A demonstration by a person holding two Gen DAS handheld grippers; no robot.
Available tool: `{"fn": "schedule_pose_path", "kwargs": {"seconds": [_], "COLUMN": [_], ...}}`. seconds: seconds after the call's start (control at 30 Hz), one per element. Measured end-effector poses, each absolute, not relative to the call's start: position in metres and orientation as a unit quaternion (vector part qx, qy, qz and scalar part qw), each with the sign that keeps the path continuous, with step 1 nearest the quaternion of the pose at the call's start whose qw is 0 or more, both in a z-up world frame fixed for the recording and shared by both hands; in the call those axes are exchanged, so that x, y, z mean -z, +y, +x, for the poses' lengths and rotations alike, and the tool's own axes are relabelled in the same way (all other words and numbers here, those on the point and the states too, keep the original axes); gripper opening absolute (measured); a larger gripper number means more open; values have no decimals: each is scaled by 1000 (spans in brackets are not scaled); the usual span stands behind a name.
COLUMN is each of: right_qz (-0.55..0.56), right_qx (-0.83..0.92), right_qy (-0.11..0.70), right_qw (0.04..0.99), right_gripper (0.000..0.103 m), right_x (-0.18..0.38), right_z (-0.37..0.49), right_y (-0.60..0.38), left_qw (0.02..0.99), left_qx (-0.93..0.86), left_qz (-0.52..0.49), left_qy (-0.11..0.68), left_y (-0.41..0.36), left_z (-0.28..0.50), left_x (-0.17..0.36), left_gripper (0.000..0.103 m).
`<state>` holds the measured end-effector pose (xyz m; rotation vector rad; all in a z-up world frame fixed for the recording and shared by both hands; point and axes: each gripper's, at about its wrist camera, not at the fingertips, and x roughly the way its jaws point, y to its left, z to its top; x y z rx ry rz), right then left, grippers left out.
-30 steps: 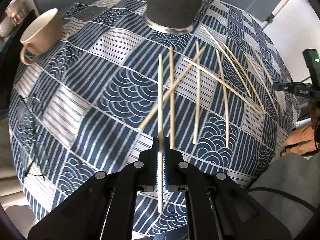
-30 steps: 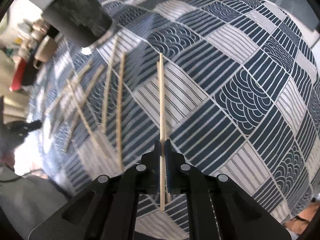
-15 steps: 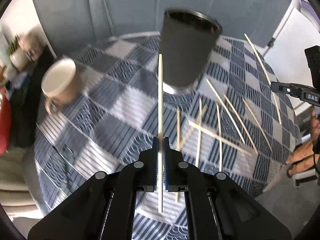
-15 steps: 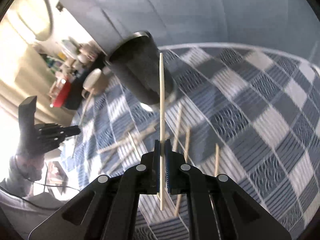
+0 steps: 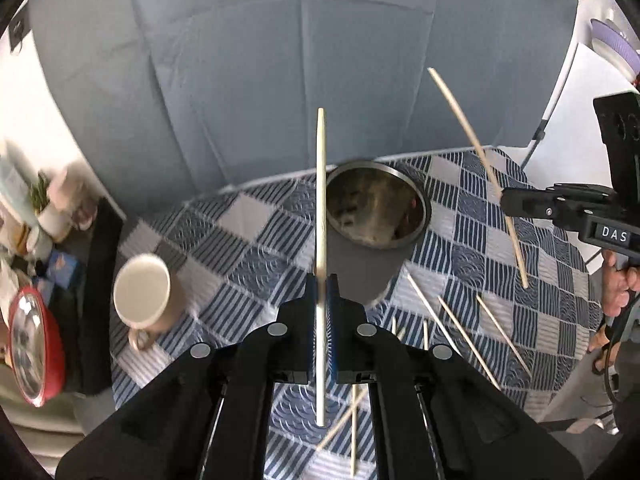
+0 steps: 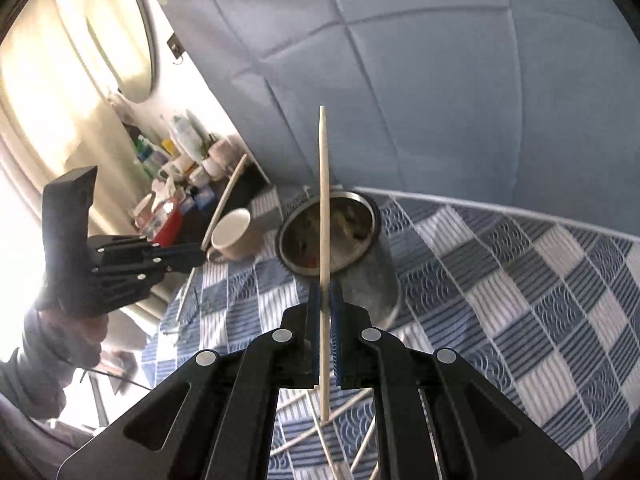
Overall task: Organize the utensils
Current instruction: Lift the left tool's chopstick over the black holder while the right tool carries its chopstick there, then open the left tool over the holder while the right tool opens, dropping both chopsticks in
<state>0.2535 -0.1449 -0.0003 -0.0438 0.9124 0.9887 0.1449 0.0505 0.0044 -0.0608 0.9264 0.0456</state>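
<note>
My left gripper (image 5: 321,284) is shut on a pale wooden chopstick (image 5: 321,200) that sticks up past its fingertips. It hangs above the table, just left of the dark metal holder (image 5: 376,208), whose open mouth faces up. My right gripper (image 6: 325,288) is shut on a second chopstick (image 6: 323,200), lined up over the same holder (image 6: 332,232). In the left wrist view the right gripper (image 5: 508,200) shows at the right with its chopstick (image 5: 472,140). The right wrist view catches the left gripper (image 6: 196,256) at the left. Several loose chopsticks (image 5: 460,332) lie on the cloth.
A blue and white patchwork cloth (image 5: 248,232) covers the round table. A beige mug (image 5: 142,292) stands left of the holder. A red bowl (image 5: 32,344) and small bottles crowd a shelf (image 6: 180,168) beyond the table's left edge. A grey padded wall (image 6: 400,80) rises behind.
Both grippers have risen off the cloth, each carrying its chopstick. The holder, seen from its side before, now shows its open mouth from above.
</note>
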Motion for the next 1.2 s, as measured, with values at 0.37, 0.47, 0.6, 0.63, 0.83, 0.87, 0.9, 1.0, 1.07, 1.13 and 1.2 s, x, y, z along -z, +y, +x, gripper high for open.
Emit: {"fn": "schedule_pose_path", "kwargs": {"seconds": [0.37,0.47,0.6,0.63,0.83,0.87,0.9,1.0,1.07,1.13,1.2], "right_qz": [-12,-7,7,9,25,26,26,25,23,23,17], "right_qx": [-483,-480,-477,-476,-475,-475,-474,-470,-469,-470,-469], "right_qy": [416,418,413,412,407,409,412,422,424,428,427], "right_qw": [771,771,776,777,780,779,778,774,775,772,773], "right_gripper": [5,5,5,5,5,5,5,5,5,5,5], "right_x": [-6,-1,5,8,25,30,34,45,49,52,53], "right_z": [289,299,313,317,331,332,334,336,336,335,334], "right_y": [-98,-94,-87,-86,-78,-77,-77,-76,-77,-77,-78], "left_qw": [897,897,899,899,902,904,905,904,908,907,909], "left_qx": [-7,0,7,10,26,24,23,28,27,31,32], "left_qz": [-70,-81,-99,-104,-125,-126,-127,-145,-145,-151,-150], "left_qy": [436,434,427,425,412,408,406,400,393,392,388], "left_y": [65,65,66,66,68,68,69,71,70,69,67], "left_z": [210,225,240,245,261,263,264,270,272,274,272], "left_x": [-13,-11,-8,-6,2,4,5,13,16,22,26], "left_gripper": [5,5,5,5,5,5,5,5,5,5,5]}}
